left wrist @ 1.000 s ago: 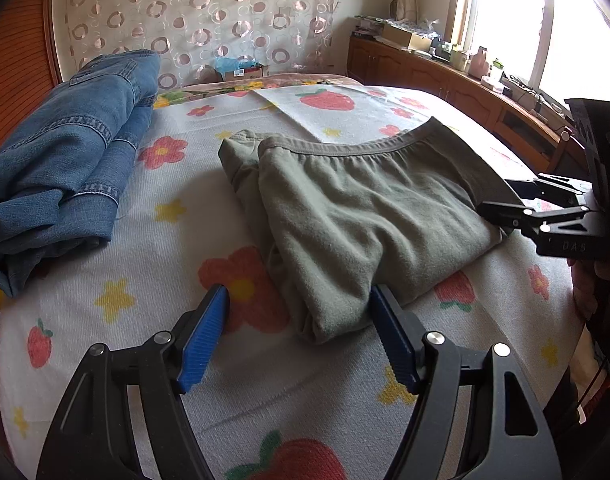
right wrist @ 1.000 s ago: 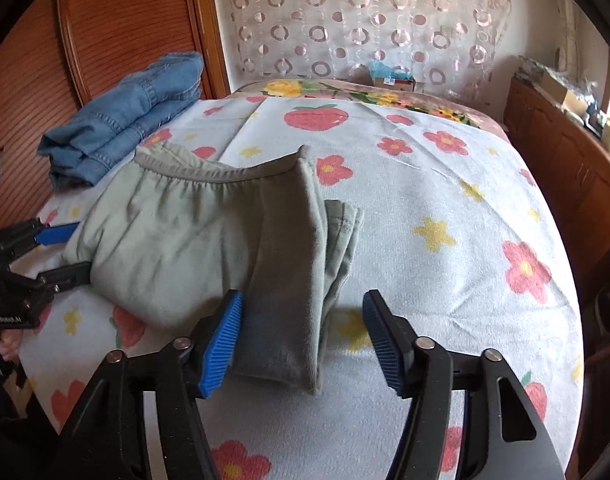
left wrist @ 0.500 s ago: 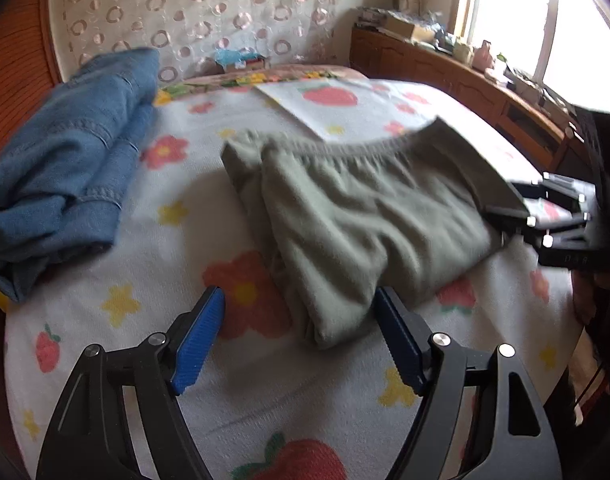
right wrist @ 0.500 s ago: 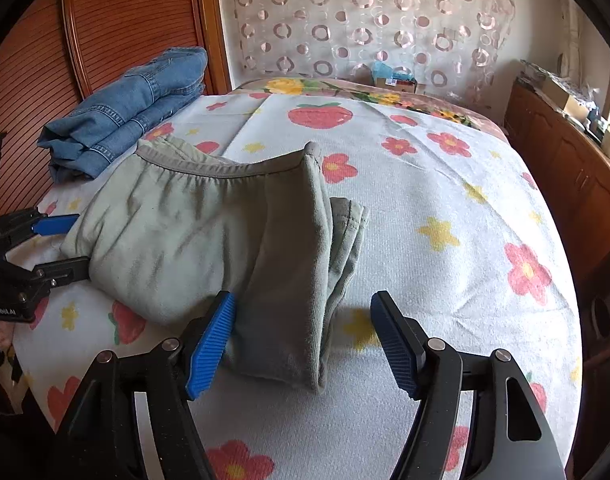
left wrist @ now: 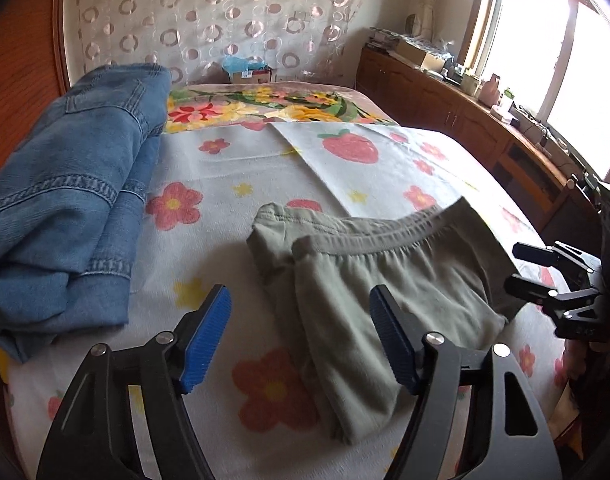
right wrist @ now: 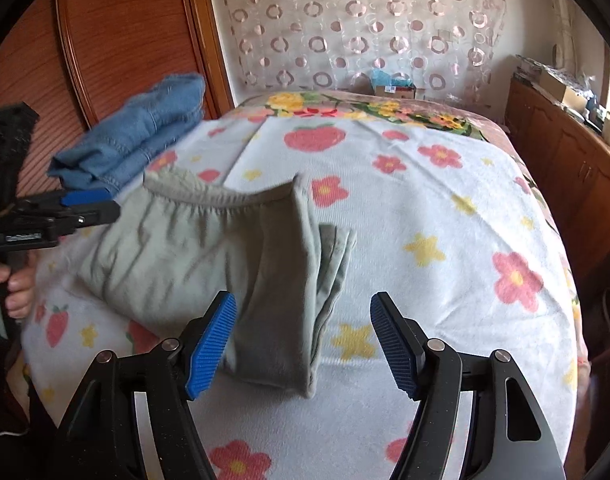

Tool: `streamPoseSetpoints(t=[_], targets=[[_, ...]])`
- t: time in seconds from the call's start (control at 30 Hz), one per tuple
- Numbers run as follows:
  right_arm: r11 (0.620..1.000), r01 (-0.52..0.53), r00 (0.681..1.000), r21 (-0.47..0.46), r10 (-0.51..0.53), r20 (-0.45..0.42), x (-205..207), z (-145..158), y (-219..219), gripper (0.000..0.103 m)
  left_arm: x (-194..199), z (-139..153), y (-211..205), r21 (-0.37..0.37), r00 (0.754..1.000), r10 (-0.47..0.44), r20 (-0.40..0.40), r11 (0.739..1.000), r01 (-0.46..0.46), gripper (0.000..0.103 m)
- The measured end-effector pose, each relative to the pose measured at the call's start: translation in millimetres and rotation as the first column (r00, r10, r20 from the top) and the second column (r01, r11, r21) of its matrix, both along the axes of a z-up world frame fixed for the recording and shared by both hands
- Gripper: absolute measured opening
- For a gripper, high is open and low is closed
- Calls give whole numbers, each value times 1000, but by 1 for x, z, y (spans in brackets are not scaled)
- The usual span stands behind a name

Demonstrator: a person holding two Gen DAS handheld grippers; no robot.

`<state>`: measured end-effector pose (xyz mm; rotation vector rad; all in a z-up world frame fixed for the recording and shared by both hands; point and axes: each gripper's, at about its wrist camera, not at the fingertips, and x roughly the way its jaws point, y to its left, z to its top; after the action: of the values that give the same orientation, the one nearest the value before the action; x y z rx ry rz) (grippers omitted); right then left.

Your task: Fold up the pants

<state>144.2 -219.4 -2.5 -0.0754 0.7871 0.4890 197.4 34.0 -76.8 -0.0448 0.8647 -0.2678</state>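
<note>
The folded olive pants [left wrist: 385, 292] lie near the bed's [left wrist: 233, 168] front edge. The left gripper [left wrist: 301, 336] closes, pads clear; the right gripper [right wrist: 305, 340] hovers spread over their fold.

Pants [left wrist: 385, 280]: plain olive-grey green, waistband a shade darker; they read paler, more sage, in the right wrist view [right wrist: 193, 248]. Bed cover [left wrist: 233, 168]: white towelling printed with red-pink flowers with yellow centres, yellow stars, red strawberries with green tops. Blanket beyond it [left wrist: 265, 104]: pinkish, with large yellow, red and green floral print. Jeans [left wrist: 73, 208]: mid-blue denim, lighter stitching along seams. Curtain [right wrist: 353, 24]: cream sheer with rings and discs in dusty pink. Wardrobe [right wrist: 117, 32] and cabinets [left wrist: 437, 104]: reddish-brown wood. Left gripper [left wrist: 299, 340] and right gripper [right wrist: 305, 344]: black frames, ribbed blue pads. Box [left wrist: 249, 74] near the curtain: possibly light blue on top, too small to be sure.
</note>
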Motion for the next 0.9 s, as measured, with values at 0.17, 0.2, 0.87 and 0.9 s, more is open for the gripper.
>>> streamPoseSetpoints(t=[0.17, 0.2, 0.87, 0.9], targets=[[1000, -10, 1000, -7, 10, -29, 20, 1, 0, 66, 21, -15, 1, 13, 999, -2, -54, 1000, 3, 73], [1000, -14, 999, -8, 14, -37, 25, 0, 0, 64, 23, -16, 0, 11, 998, -9, -59, 1000, 9, 73], [999, -23, 993, 31, 27, -115, 55, -14, 14, 47, 39, -22, -6, -12, 995, -55, -80, 998, 54, 51], [999, -26, 993, 30, 29, -112, 53, -14, 15, 44, 39, -22, -7, -15, 995, -55, -79, 998, 54, 50]])
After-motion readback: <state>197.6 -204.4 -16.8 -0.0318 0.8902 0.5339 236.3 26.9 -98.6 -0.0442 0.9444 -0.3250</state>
